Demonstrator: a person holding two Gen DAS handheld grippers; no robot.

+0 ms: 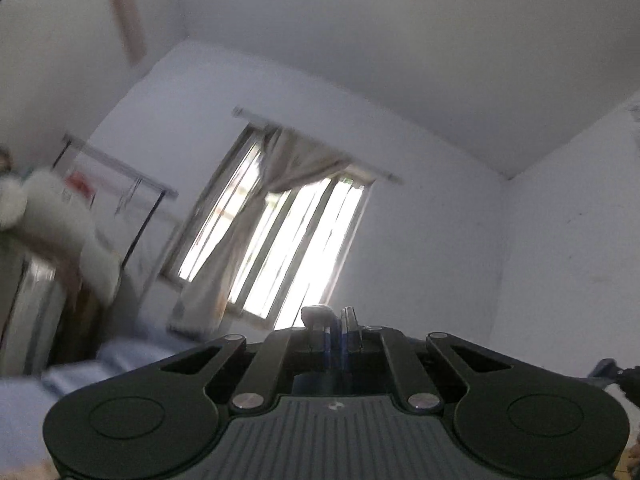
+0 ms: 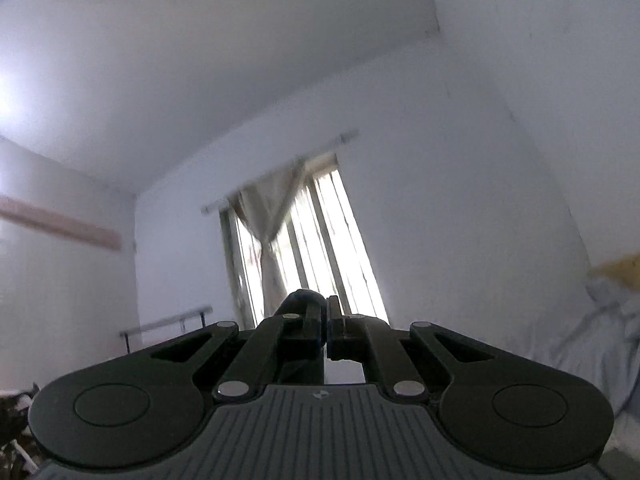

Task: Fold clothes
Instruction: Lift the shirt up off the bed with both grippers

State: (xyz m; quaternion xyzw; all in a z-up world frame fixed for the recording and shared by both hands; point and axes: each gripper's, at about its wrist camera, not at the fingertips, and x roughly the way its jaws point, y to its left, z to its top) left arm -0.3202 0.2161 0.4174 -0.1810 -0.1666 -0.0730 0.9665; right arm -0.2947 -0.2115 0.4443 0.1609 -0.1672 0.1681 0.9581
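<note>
Both views tilt up at the walls and ceiling, and most of the garment is hidden below the frames. My left gripper (image 1: 334, 316) is shut, with blue fabric showing between its fingers and a small pale bunch of the garment (image 1: 315, 312) sticking up beside the left finger. My right gripper (image 2: 326, 304) is shut too, with a dark rounded bunch of the garment (image 2: 302, 299) at its left finger and blue showing in the slit. At the right edge of the left wrist view a scrap of blue cloth (image 1: 604, 368) hangs by a dark object.
A bright barred window with a tied beige curtain (image 1: 288, 232) fills the far wall. A metal clothes rail (image 1: 120, 176) and a blurred white fluffy thing (image 1: 52, 208) are on the left. White bedding (image 2: 592, 340) lies at the right, and pale blue sheet (image 1: 120, 356) lies low on the left.
</note>
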